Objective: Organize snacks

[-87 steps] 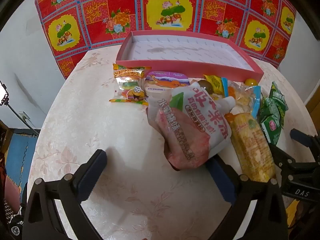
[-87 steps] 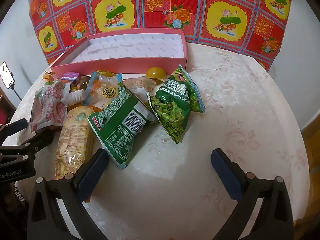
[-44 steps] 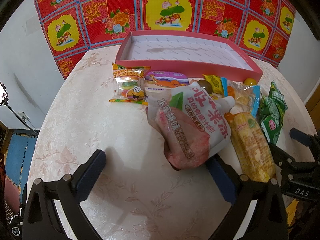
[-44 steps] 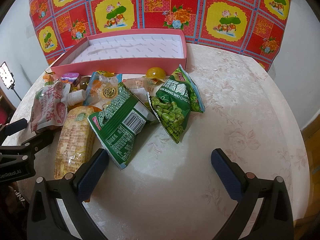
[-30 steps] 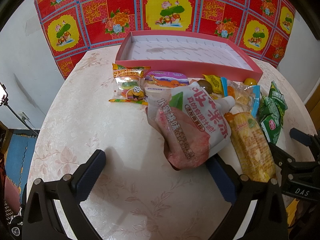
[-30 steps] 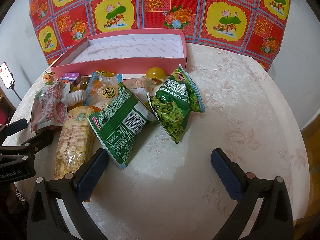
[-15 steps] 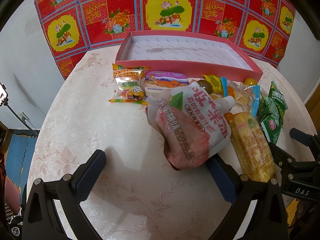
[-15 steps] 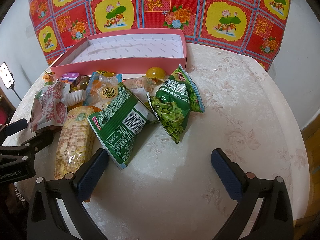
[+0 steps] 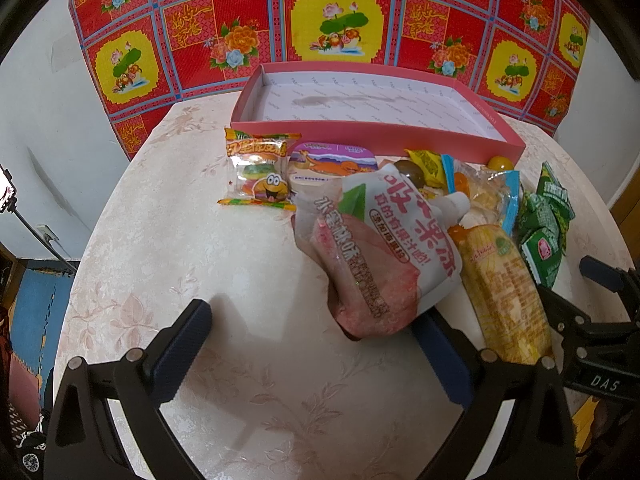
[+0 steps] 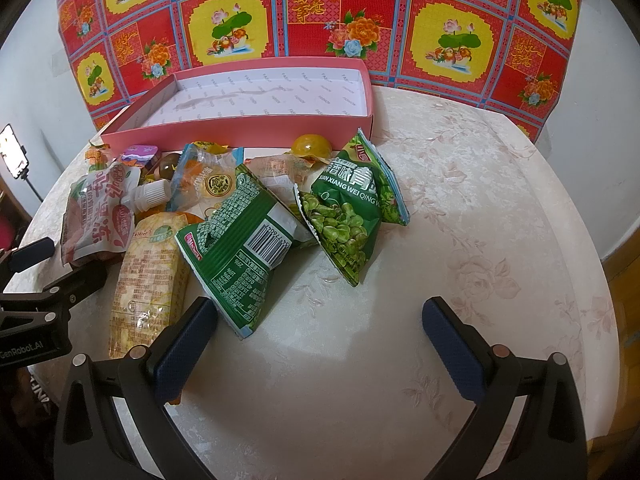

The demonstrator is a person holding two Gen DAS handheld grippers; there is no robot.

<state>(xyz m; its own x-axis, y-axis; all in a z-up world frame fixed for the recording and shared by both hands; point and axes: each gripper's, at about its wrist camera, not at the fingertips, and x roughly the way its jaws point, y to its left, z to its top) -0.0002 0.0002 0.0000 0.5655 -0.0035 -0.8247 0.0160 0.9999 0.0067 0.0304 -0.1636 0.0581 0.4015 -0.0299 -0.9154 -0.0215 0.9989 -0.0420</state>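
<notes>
A pile of snacks lies on the round table in front of an empty pink tray (image 9: 372,130), which also shows in the right wrist view (image 10: 240,130). My left gripper (image 9: 316,344) is open, just short of a pink-and-white juice pouch (image 9: 376,248). A yellow cracker pack (image 9: 504,292), a gummy burger packet (image 9: 258,172) and a purple jelly cup (image 9: 332,162) lie around it. My right gripper (image 10: 320,340) is open, its left finger beside a green bag with a barcode (image 10: 240,240). A green pea bag (image 10: 348,204) lies beyond.
The table (image 10: 480,200) has a pale floral cloth and a curved edge at the right. A red and yellow patterned cloth (image 9: 340,20) hangs behind the tray. The other gripper shows at the right edge of the left wrist view (image 9: 600,340).
</notes>
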